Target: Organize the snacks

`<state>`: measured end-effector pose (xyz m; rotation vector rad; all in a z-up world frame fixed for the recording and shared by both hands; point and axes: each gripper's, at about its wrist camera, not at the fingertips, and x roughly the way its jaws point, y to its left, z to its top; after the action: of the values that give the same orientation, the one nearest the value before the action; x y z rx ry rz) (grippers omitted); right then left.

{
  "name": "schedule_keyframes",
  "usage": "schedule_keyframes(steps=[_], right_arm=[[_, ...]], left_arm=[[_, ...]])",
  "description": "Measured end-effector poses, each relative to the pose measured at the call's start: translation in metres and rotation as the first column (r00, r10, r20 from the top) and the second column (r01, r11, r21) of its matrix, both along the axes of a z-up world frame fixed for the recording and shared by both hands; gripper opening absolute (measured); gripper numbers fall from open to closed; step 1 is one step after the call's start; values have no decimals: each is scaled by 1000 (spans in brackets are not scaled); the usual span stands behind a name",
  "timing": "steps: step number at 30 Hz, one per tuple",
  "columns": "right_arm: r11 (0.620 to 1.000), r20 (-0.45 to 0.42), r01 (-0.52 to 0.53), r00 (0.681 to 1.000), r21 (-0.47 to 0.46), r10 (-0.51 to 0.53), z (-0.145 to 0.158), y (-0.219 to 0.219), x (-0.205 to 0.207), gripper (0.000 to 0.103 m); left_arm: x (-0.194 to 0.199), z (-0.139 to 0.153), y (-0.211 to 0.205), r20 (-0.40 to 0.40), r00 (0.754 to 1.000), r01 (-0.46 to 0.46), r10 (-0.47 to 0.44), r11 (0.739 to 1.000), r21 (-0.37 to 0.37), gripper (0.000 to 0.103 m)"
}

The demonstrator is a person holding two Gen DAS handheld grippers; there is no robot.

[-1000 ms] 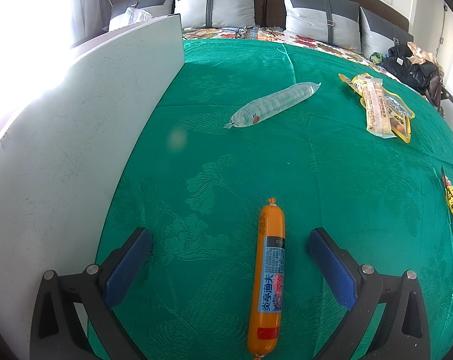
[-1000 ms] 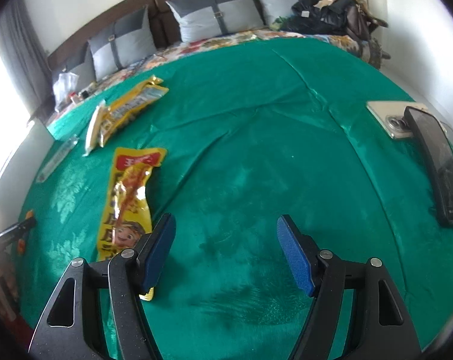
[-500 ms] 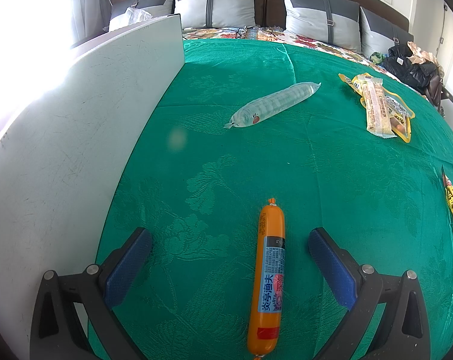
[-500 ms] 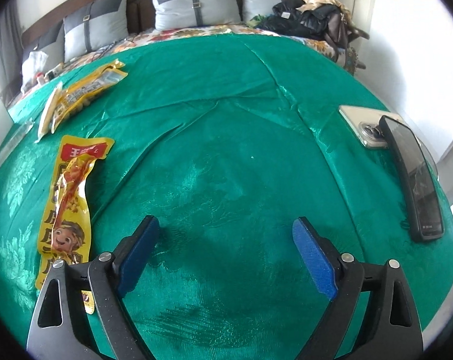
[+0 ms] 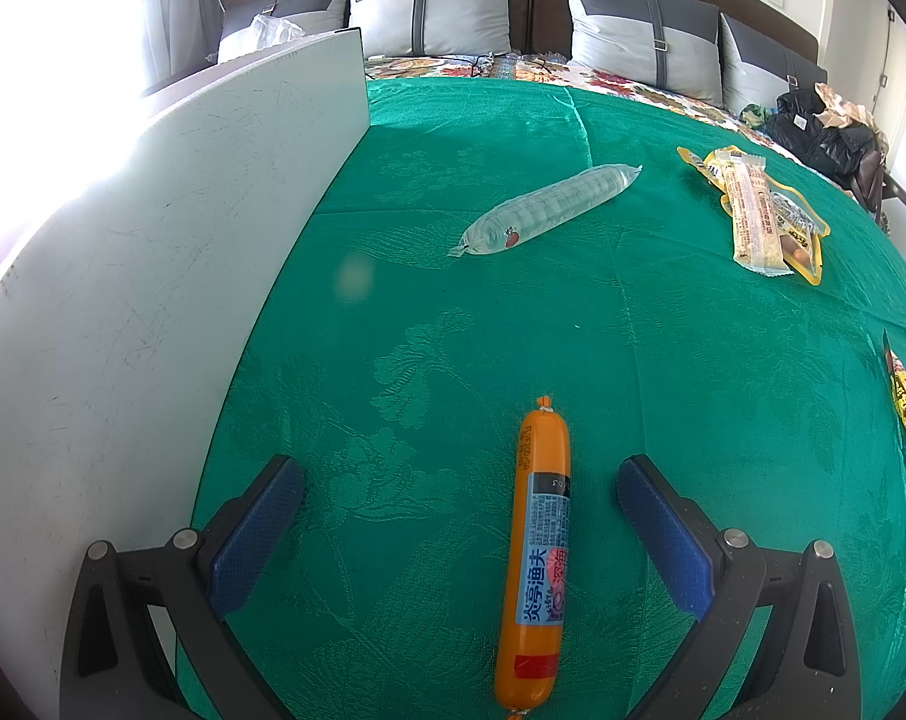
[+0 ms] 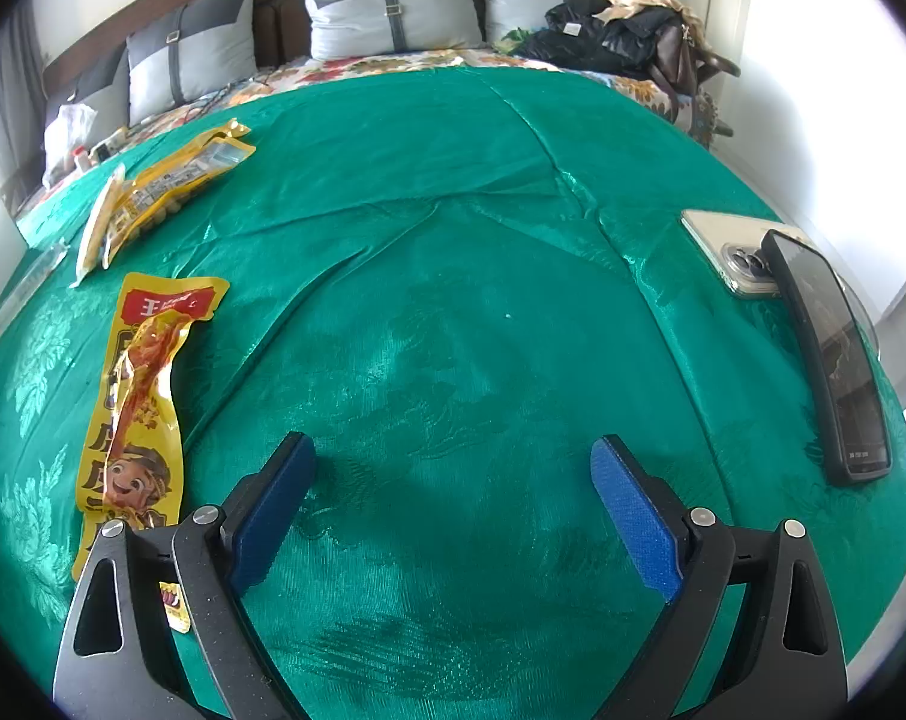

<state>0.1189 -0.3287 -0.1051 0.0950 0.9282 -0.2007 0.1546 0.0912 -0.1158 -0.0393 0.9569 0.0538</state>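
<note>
An orange sausage stick (image 5: pixel 537 552) lies on the green bedspread (image 5: pixel 633 312) between the fingers of my open left gripper (image 5: pixel 456 516), nearer the right finger. A clear tube of round snacks (image 5: pixel 543 210) lies farther off. Two yellow packets (image 5: pixel 759 213) lie overlapped at the right. In the right wrist view my right gripper (image 6: pixel 453 498) is open and empty over bare cloth. A long yellow snack pouch (image 6: pixel 141 414) lies just left of its left finger. The overlapped yellow packets (image 6: pixel 159 192) lie farther back left.
A white board (image 5: pixel 141 276) stands along the left edge of the bed. Two phones (image 6: pixel 813 330) lie at the right edge. Grey pillows (image 6: pixel 387 6) and a heap of dark clothes (image 6: pixel 621 30) are at the head of the bed.
The right gripper has swung to the right, so the yellow pouch now sits further left of it and the phones show more. The left gripper has not moved.
</note>
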Motion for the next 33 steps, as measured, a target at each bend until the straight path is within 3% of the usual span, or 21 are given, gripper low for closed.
schedule_keyframes(steps=[17,19,21,23,27,29,31,33], right_arm=[[1000,-3,-7,1000,8,7,-1,0,-2,97],[999,0,-25,1000,29,25,-1,-1,-4,97],[985,12,-61,998,164,60,7,-7,-8,96],[945,23,-110,994,308,108,15,-2,-11,94],[921,-43,-260,958,290,284,18,61,3,94],[920,-98,-315,934,231,345,11,96,19,94],[923,-154,-349,915,160,372,1,122,33,94],[936,-178,-344,919,80,353,-3,137,38,90]], left_arm=[[0,0,0,-2,1000,0,0,1000,-1,103],[0,1,0,-35,998,42,-42,999,-6,103],[-1,3,2,-102,988,114,-114,993,-13,103],[-5,5,4,-134,976,171,-174,985,-34,102],[-17,7,2,-146,963,222,-225,974,-41,102],[-18,7,0,-147,963,219,-224,974,-48,101],[-19,9,0,-146,970,188,-192,981,-41,94],[-21,15,-1,-131,979,154,-154,988,-15,66]])
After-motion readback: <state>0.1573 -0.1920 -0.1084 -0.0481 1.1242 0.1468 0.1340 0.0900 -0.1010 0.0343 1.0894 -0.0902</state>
